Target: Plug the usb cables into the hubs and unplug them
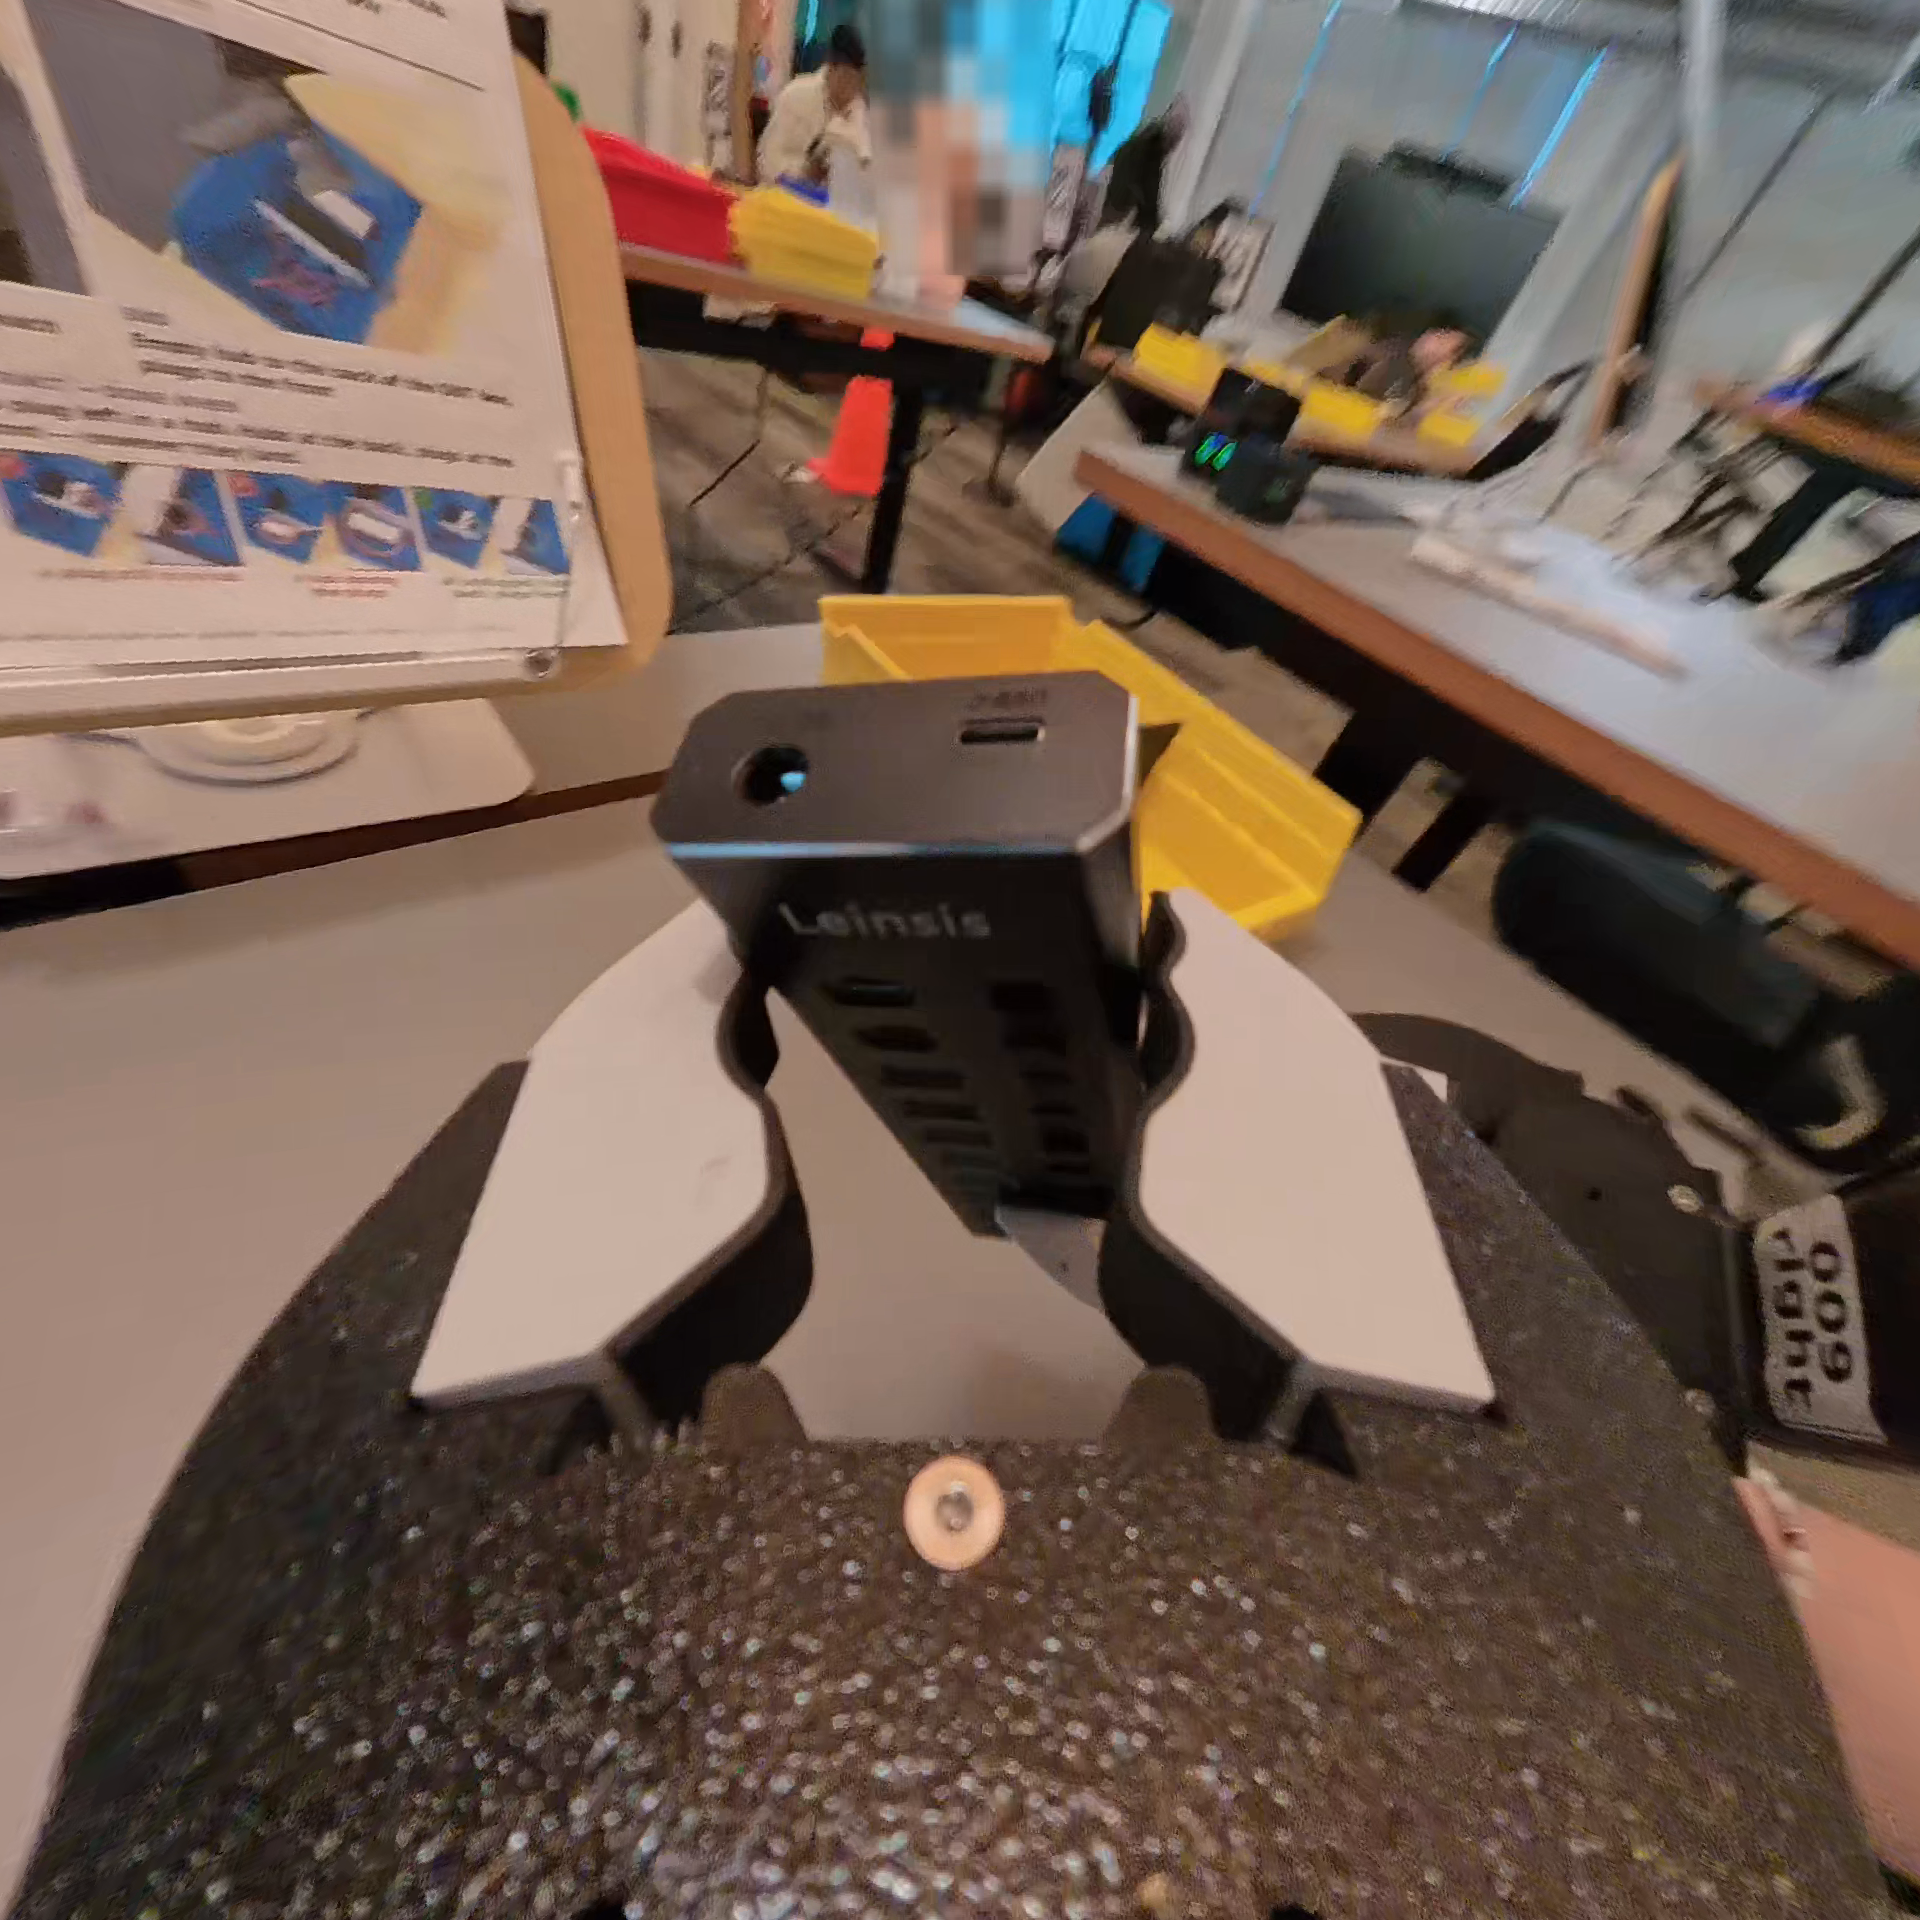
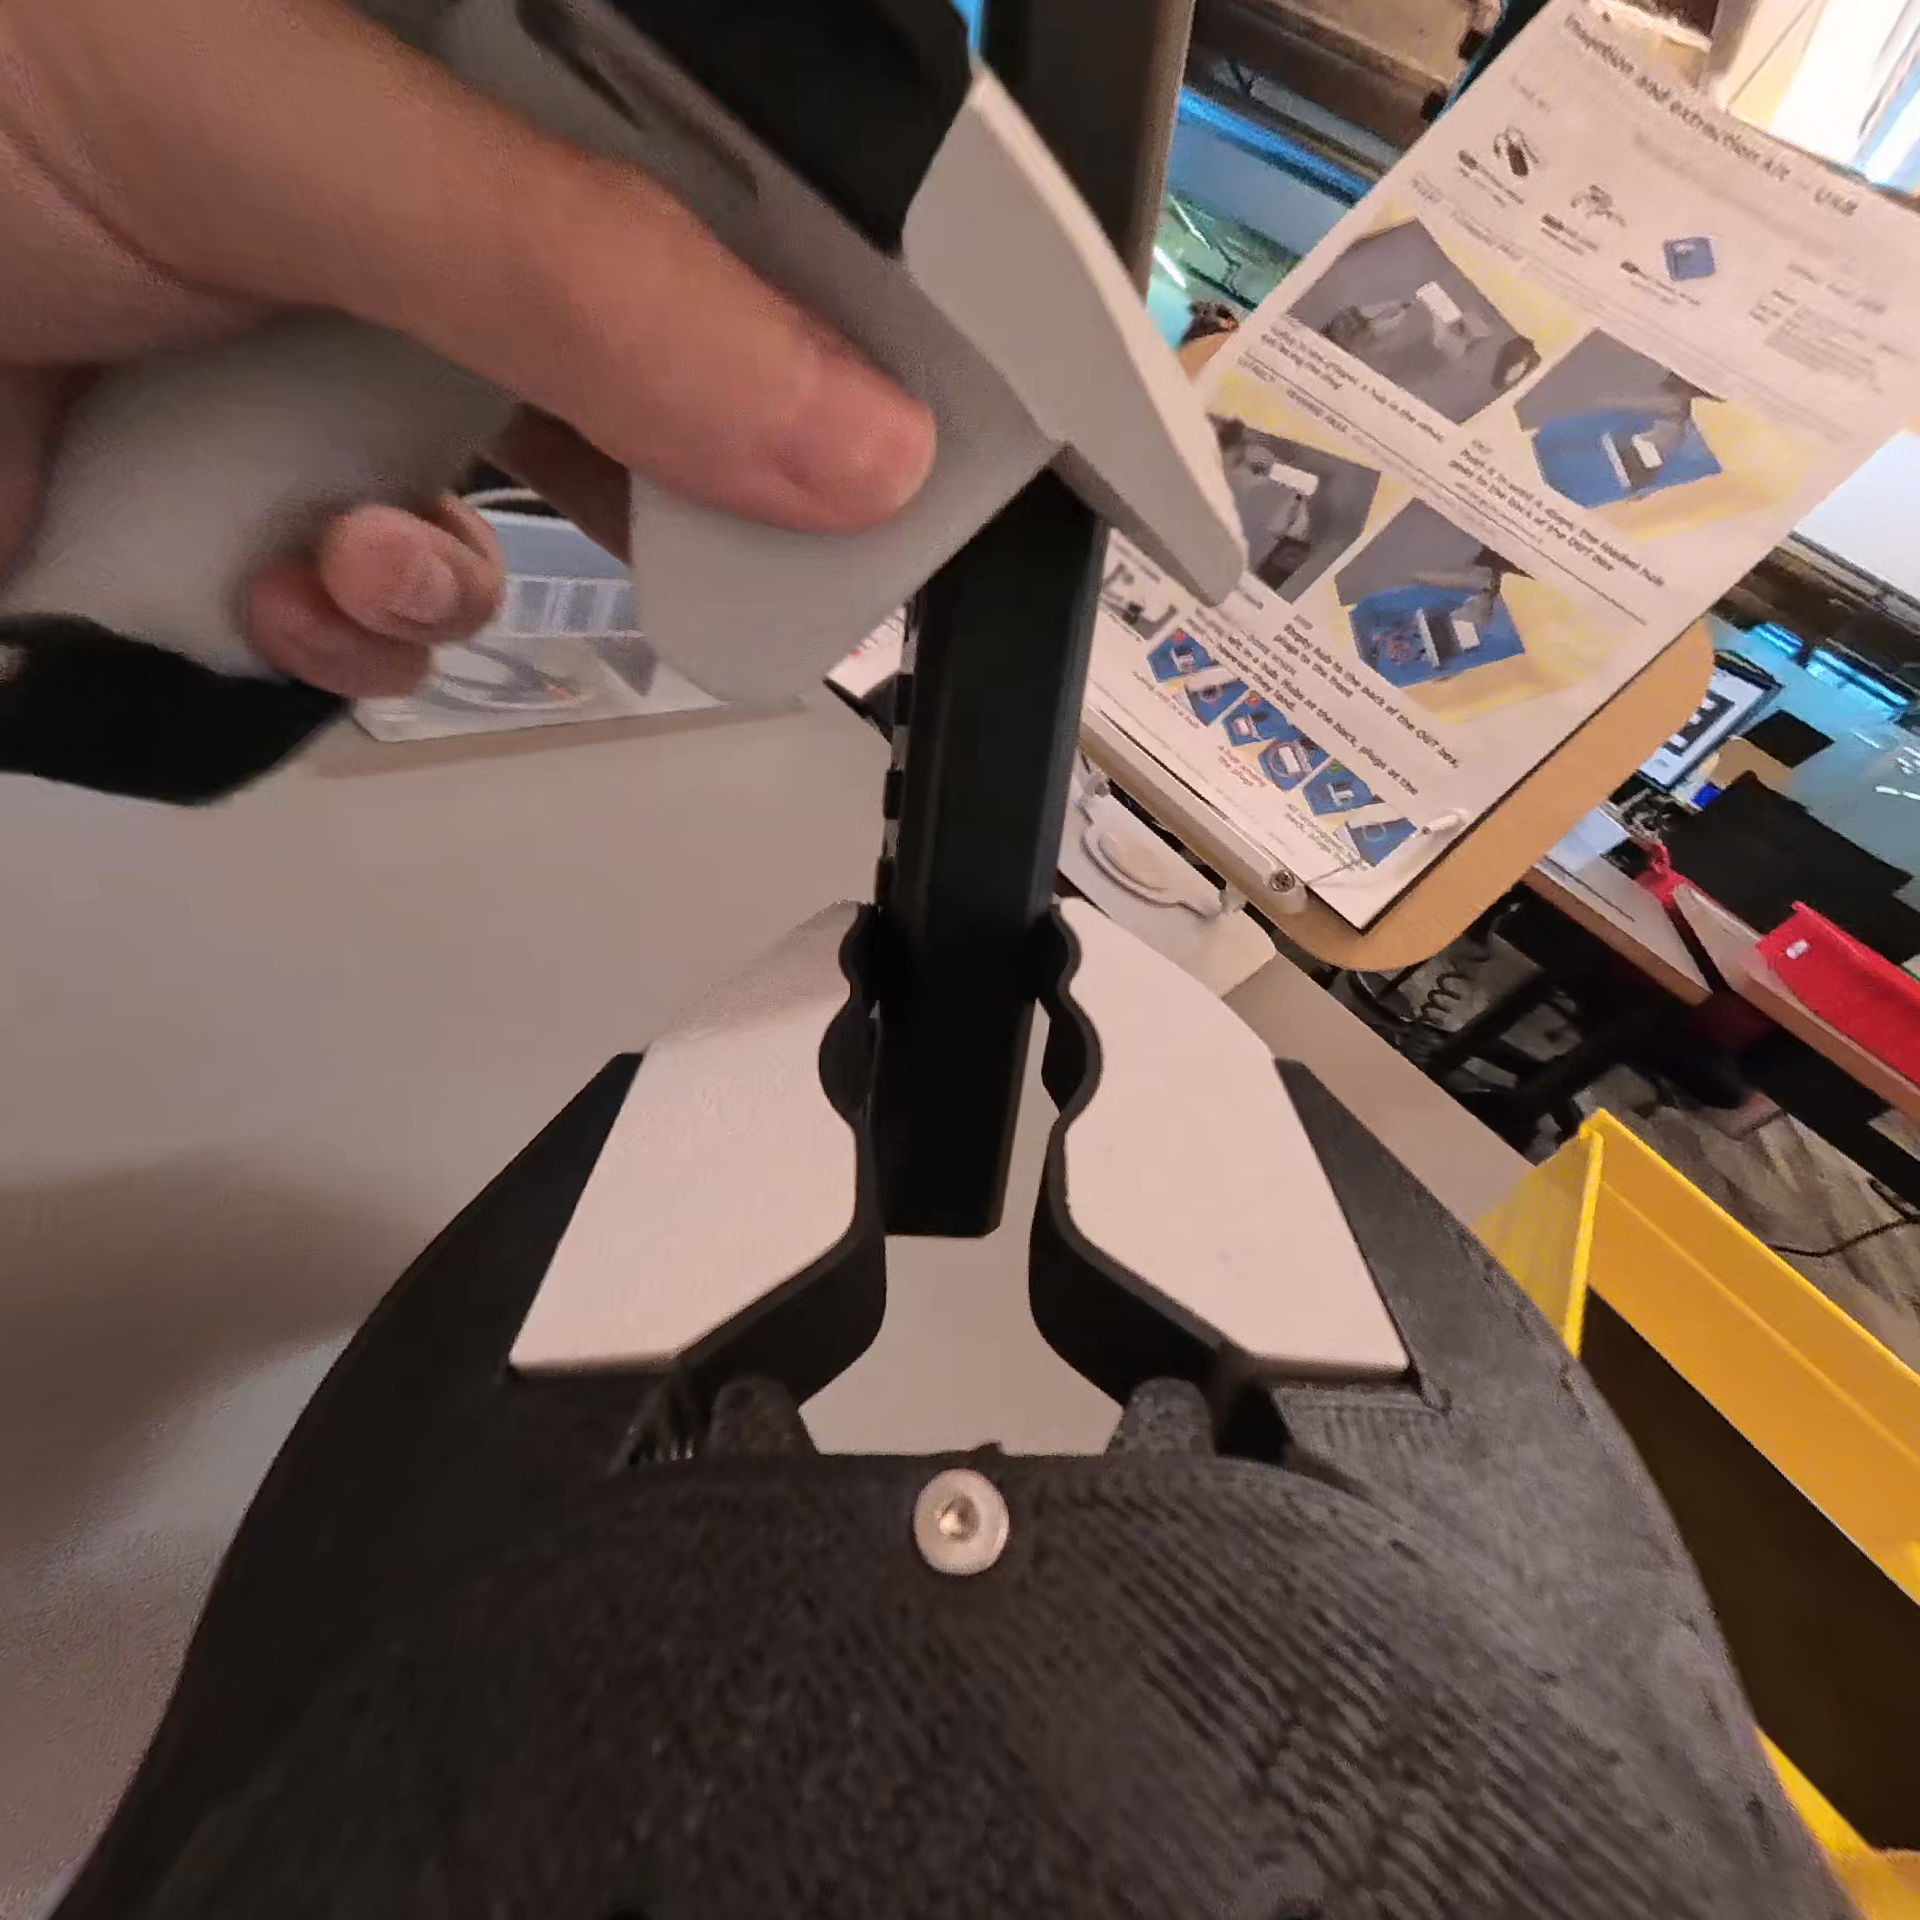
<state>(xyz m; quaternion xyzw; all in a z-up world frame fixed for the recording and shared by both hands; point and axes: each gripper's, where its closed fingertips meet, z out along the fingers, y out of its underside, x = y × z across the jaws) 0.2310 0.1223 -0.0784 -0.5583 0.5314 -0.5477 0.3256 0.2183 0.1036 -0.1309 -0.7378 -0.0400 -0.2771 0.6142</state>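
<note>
A black USB hub [image 1: 904, 821] with rows of ports is held tilted above the grey table [image 1: 208, 1091]. My left gripper [image 1: 940, 997] is shut on its sides, the end face with a round hole pointing away. In the right wrist view the same hub [image 2: 977, 727] rises as a long black bar, and my right gripper [image 2: 956, 966] is shut on its lower end. The left gripper's grey finger [image 2: 1070, 343] and the hand [image 2: 416, 260] that holds it are on the hub higher up. The right gripper's body [image 1: 1808, 1320] shows at the right edge. No USB cable shows in either gripper.
A yellow bin [image 1: 1226, 790] stands just beyond the hub; it also shows in the right wrist view [image 2: 1714, 1299]. An instruction sheet on a stand [image 1: 281, 364] is at the back left. A clear bag [image 2: 520, 675] lies on the table. Other tables and an orange cone [image 1: 857, 436] stand farther off. Spacing between my two grippers at the tips: around 6 centimetres.
</note>
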